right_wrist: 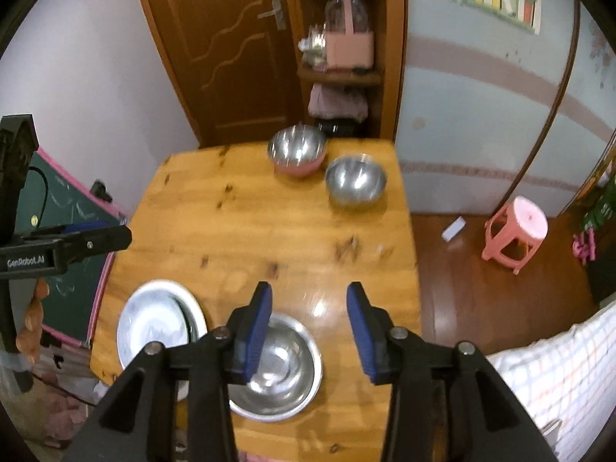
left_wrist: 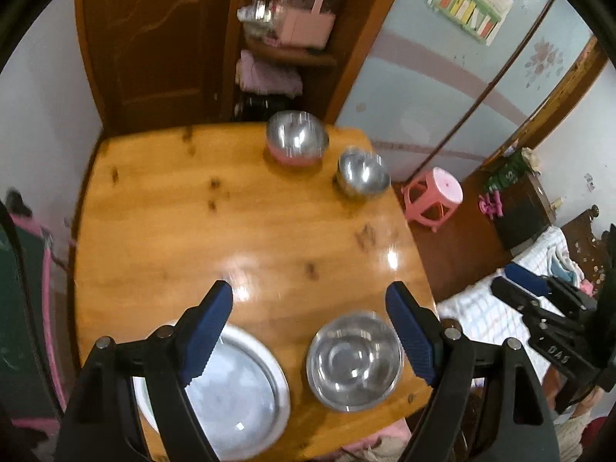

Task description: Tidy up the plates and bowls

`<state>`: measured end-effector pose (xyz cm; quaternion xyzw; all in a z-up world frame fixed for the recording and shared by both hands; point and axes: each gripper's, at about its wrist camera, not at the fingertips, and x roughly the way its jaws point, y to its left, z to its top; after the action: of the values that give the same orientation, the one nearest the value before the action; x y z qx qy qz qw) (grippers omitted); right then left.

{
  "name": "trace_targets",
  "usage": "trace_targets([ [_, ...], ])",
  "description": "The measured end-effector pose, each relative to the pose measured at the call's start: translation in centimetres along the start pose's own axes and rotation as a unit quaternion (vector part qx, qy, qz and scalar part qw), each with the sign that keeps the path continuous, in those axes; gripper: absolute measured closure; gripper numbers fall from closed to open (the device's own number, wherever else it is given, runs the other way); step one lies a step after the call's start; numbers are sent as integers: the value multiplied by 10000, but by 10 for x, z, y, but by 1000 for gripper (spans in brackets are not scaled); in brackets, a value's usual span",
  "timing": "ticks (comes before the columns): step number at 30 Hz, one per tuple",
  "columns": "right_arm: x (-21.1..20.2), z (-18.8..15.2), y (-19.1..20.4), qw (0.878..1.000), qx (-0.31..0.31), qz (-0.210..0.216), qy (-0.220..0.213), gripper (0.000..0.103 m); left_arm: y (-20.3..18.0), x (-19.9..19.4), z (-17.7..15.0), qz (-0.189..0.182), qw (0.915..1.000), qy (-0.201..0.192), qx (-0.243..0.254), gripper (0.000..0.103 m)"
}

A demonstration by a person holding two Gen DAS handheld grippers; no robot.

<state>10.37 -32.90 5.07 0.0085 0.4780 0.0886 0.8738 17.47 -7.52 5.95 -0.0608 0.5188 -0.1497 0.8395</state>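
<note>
- Near desk (right_wrist: pixel 238 238) edge: flat silver plate (left_wrist: pixel 238 392) at left, shiny steel bowl (left_wrist: pixel 354 362) at right.
- Far right: pink-bottomed bowl (right_wrist: pixel 297 150), steel bowl (right_wrist: pixel 355 181).
- Left claw (left_wrist: pixel 310 331) and right claw (right_wrist: pixel 310 331) both released, empty.

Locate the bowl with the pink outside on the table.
In both wrist views the pink bowl sits at the table's far edge near the wooden shelf, just left of a plain steel bowl.

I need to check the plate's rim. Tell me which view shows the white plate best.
The right wrist view: the white plate shows most of its rim, only its near edge hidden behind the right gripper. In the left wrist view, the plate is partly covered by the left gripper.
</note>
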Motion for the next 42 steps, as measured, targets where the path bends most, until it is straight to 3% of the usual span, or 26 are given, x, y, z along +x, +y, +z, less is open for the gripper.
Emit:
trace_targets([
  [10, -40, 94, -41, 9981, 220, -326, -477, 60, -4, -23, 98, 301, 9978, -591, 90, 22],
  [17, -21, 160, -61, 9965, 379, -579, -462, 59, 7, 18, 167, 632, 9950, -773, 34, 22],
  [22, 27, 194, -63, 9971, 360, -599, -310, 58, 18, 70, 200, 791, 9936, -803, -71, 22],
  [28, 111, 215, -59, 9986, 422, -306, -48, 58, 33, 141, 220, 944, 9928, -733, -104, 22],
  [36, 234, 209, -55, 9942, 741, 193, 754, 58, 58, 241, 213, 1000, 9942, -190, -335, 22],
  [42, 282, 206, -44, 9911, 728, 231, 1091, 58, 71, 283, 207, 765, 9952, 137, -593, 22],
])
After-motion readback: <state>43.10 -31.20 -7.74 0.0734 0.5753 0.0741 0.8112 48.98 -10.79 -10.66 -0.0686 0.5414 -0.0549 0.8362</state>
